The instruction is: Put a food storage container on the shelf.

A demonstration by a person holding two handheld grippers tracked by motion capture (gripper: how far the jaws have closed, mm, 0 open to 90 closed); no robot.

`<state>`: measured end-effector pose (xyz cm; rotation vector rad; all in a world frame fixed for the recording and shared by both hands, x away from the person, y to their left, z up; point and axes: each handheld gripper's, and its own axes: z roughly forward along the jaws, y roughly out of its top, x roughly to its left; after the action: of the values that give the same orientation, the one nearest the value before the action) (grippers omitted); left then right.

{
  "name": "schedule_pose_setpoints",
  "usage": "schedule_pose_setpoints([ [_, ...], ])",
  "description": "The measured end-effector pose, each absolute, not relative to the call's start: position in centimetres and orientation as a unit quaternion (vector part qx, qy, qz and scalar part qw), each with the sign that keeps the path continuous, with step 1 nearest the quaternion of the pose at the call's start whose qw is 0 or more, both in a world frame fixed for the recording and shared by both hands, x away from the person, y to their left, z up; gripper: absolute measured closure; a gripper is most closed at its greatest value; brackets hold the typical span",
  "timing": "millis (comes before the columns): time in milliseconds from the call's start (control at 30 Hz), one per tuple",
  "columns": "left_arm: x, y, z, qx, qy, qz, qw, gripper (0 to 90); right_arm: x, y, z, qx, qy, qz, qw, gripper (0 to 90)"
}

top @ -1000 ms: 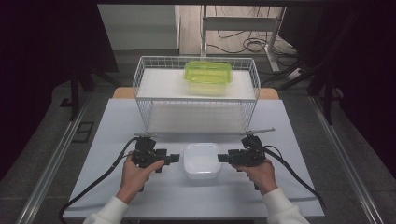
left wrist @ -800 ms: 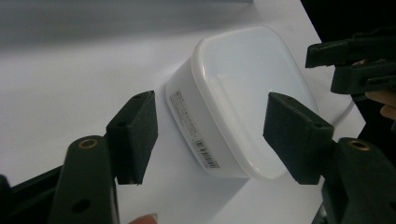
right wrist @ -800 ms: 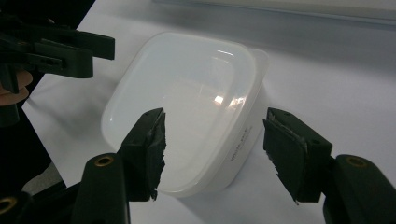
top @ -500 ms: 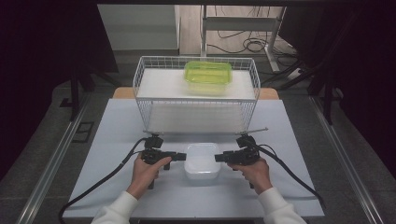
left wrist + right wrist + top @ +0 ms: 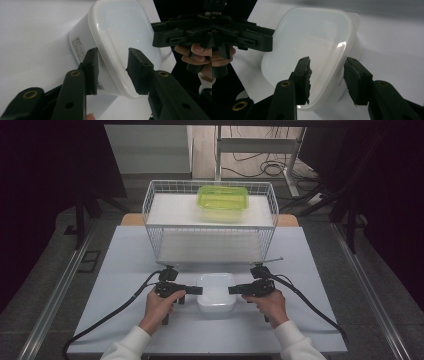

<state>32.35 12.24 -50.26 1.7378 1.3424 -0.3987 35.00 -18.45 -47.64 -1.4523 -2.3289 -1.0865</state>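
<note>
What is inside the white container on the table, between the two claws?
The white container is closed by its milky lid, so the inside is hidden. Through the lid no shape shows. The left claw and the right claw each straddle its rim, open.

A white wire basket (image 5: 210, 227) stands at the far side of the pale table (image 5: 125, 270); a green lidded box (image 5: 222, 200) rests on its upper shelf; cables (image 5: 260, 165) lie on the floor beyond.
</note>
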Motion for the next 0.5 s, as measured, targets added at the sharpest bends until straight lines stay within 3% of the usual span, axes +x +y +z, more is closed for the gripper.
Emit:
schedule_pose_setpoints([
  [500, 31.4, 12.4, -49.5, 0.698, 0.539, -0.150, 0.446, 71.9, 34.2, -19.6, -47.3, -0.500, -0.766, -0.389, 0.114, 70.7],
])
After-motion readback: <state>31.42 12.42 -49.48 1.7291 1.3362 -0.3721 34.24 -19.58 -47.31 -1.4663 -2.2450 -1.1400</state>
